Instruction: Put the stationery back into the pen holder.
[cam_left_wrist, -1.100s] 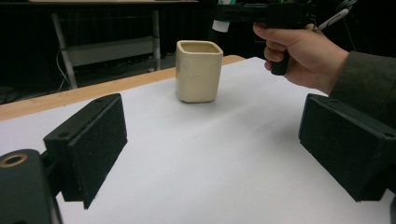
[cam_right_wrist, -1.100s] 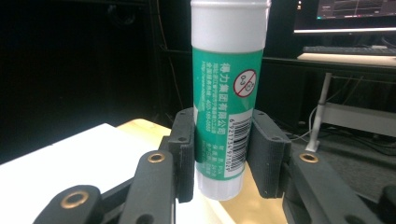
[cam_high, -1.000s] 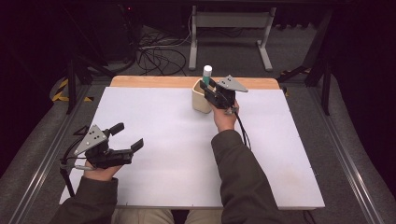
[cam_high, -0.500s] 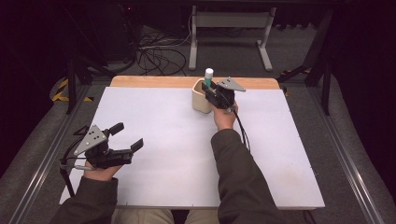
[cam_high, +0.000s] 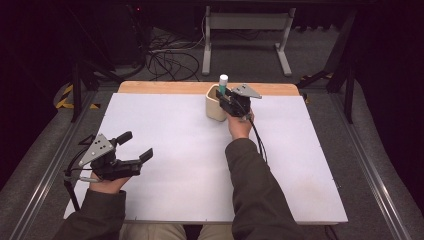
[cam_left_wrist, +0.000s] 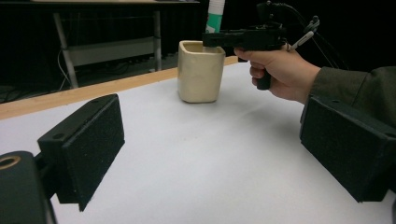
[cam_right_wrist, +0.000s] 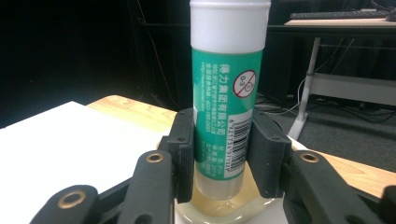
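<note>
A green and white glue stick (cam_high: 223, 82) (cam_right_wrist: 227, 84) stands upright in my right gripper (cam_high: 223, 95) (cam_right_wrist: 226, 154), whose pads are shut on its lower body. Its bottom end sits in the mouth of a cream cup (cam_high: 215, 109) (cam_right_wrist: 187, 215) at the back middle of the white table (cam_high: 180, 150). The left gripper view shows the same cup (cam_left_wrist: 200, 72), the stick (cam_left_wrist: 215, 16) above it and the right gripper (cam_left_wrist: 219, 38) level over the rim. My left gripper (cam_high: 136, 145) (cam_left_wrist: 210, 135) hovers at the front left, open, with nothing between its jaws.
A wooden strip (cam_high: 165, 87) runs along the table's far edge. Behind it, on the dark floor, stand a metal frame (cam_high: 245, 30) and loose cables (cam_high: 165, 57). The person's right sleeve (cam_high: 255, 190) lies across the table's middle.
The right gripper has sunk slightly with the glue stick, bringing its bottom end lower into the cup. The left gripper has stayed where it was.
</note>
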